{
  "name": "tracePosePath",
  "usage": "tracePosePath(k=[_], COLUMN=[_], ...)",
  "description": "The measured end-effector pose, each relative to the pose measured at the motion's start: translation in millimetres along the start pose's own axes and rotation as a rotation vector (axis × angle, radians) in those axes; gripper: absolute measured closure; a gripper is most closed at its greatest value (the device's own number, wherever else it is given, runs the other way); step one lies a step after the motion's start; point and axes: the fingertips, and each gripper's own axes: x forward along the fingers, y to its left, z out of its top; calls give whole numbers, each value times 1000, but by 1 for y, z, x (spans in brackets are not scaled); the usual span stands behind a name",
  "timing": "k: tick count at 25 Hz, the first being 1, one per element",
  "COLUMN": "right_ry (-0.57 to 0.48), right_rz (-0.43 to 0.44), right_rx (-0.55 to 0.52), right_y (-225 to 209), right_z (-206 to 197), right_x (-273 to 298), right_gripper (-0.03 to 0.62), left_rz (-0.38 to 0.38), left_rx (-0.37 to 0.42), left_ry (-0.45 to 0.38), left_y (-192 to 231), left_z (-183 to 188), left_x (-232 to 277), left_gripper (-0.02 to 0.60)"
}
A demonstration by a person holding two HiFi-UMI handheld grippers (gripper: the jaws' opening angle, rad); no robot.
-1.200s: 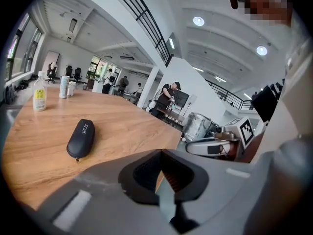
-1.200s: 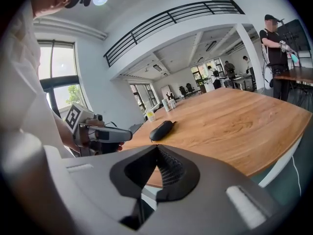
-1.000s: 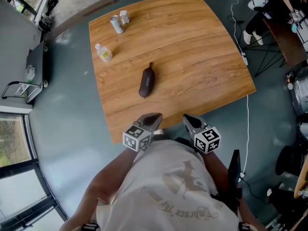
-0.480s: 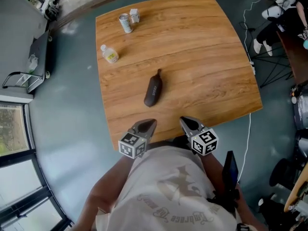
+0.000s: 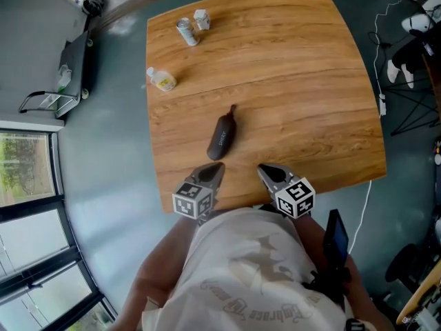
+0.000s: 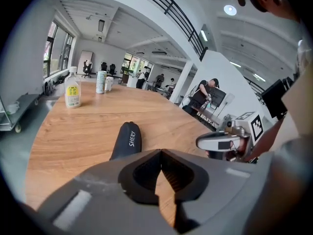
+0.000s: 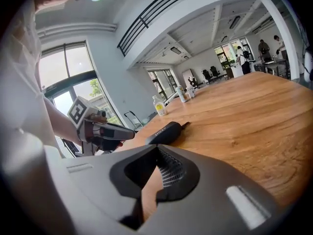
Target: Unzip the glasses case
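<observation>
A black zipped glasses case point(image 5: 222, 135) lies on the wooden table point(image 5: 289, 81), its pull tab point(image 5: 233, 107) pointing to the far side. It also shows in the left gripper view as the case point(image 6: 128, 140) and in the right gripper view as the case point(image 7: 165, 131). My left gripper point(image 5: 213, 169) hovers over the near table edge, just short of the case's near end, shut and empty. My right gripper point(image 5: 264, 172) is beside it to the right, also shut with nothing held. Both are clear of the case.
A small clear bottle point(image 5: 162, 80), a can point(image 5: 187, 31) and a small white carton point(image 5: 201, 19) stand at the table's far left. A metal cart point(image 5: 62, 74) is on the floor to the left. The table's near edge point(image 5: 207, 202) runs under both grippers.
Both grippers have come forward over the near table edge and closer to the case. The case has not moved on the table.
</observation>
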Motion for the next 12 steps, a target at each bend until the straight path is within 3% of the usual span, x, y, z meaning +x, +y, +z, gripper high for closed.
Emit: tracePosePath(k=[9,12], right_ry=[-3,-5], right_rz=[16,10], right_rx=[19,29], right_y=[-34,-41], right_z=[10,9], right_x=[-5,-10], right_gripper=[586,586], left_rz=[125,143], left_rx=[7,7], left_ry=[111,159], left_y=[42,56], left_z=[25,29], left_x=[26,35], left_gripper=[515,466])
